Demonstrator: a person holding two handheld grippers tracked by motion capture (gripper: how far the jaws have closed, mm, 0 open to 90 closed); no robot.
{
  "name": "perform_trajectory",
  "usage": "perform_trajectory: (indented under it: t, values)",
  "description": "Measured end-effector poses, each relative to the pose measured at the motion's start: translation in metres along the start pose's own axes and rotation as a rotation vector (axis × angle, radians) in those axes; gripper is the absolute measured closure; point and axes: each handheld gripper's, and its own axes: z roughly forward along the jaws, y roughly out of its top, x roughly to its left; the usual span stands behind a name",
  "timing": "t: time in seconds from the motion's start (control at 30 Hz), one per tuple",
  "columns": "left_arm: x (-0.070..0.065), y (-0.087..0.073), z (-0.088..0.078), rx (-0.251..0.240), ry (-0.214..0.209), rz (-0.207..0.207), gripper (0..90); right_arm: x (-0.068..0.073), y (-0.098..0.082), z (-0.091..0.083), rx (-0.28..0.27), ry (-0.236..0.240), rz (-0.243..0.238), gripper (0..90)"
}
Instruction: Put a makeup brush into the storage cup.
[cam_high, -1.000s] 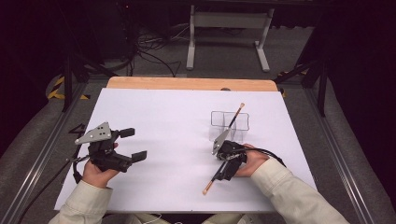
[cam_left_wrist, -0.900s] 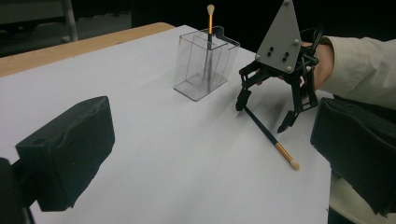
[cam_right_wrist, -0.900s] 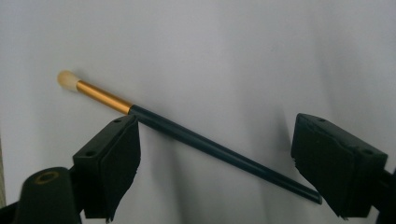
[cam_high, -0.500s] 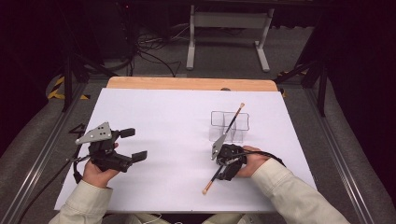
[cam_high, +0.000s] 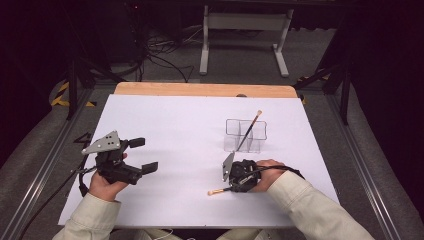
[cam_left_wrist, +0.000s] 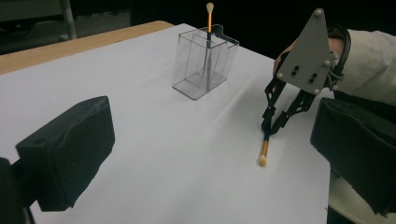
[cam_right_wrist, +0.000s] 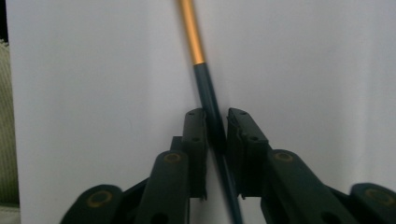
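- The right claw (cam_high: 231, 189) points down at the white tabletop (cam_high: 175, 130) near its front edge; its jaws have just been closing, and in the right gripper view they press on the dark shaft of a thin brush with a dark stem and an orange-gold end (cam_right_wrist: 208, 100), one pad on each side.
- That brush lies flat on the tabletop. In the high view its pale tip (cam_high: 212, 192) sticks out to the left of the right claw, toward the person's side.
- In the left gripper view the same brush (cam_left_wrist: 264, 151) shows its orange end and rounded pale tip lying on the white surface just below the right claw (cam_left_wrist: 269, 130), whose grey three-cornered plate (cam_left_wrist: 306, 56) stands above it.
- A clear, square plastic holder with several compartments (cam_high: 245, 135) stands upright on the tabletop, just beyond the right claw and apart from it.
- A second thin brush with a dark stem and an orange top (cam_high: 249, 131) leans inside the holder, its pale tip rising above the rim and tilting to the right in the high view.
- The left claw (cam_high: 142, 155) hangs above the left part of the tabletop, well apart from the holder, with its jaws spread wide and nothing between them.
- A light wooden strip (cam_high: 205, 90) runs along the far edge of the tabletop.
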Motion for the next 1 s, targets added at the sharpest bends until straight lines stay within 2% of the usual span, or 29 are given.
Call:
perform_trajectory:
  t: [0.13, 0.47, 0.73, 0.8, 1.0]
  values:
    - [0.0, 0.0, -0.001, 0.0, 0.0, -0.002, 0.6, 0.003, 0.006, 0.001, 0.043, -0.017, -0.014, 82.7]
    - [0.001, 0.0, -0.001, 0.0, 0.002, 0.001, 0.6, 0.003, 0.004, -0.002, 0.049, -0.027, 0.008, 83.2]
    - [0.0, 0.0, 0.0, -0.002, -0.001, -0.008, 0.6, 0.001, -0.003, -0.02, -0.037, -0.028, 0.052, 83.2]
    - [0.001, 0.0, -0.001, -0.006, 0.008, 0.009, 0.6, -0.001, -0.004, -0.024, -0.061, -0.031, 0.058, 83.2]
    - [0.0, 0.0, -0.002, -0.015, 0.009, -0.002, 0.7, -0.001, -0.007, -0.037, -0.13, -0.04, 0.089, 83.2]
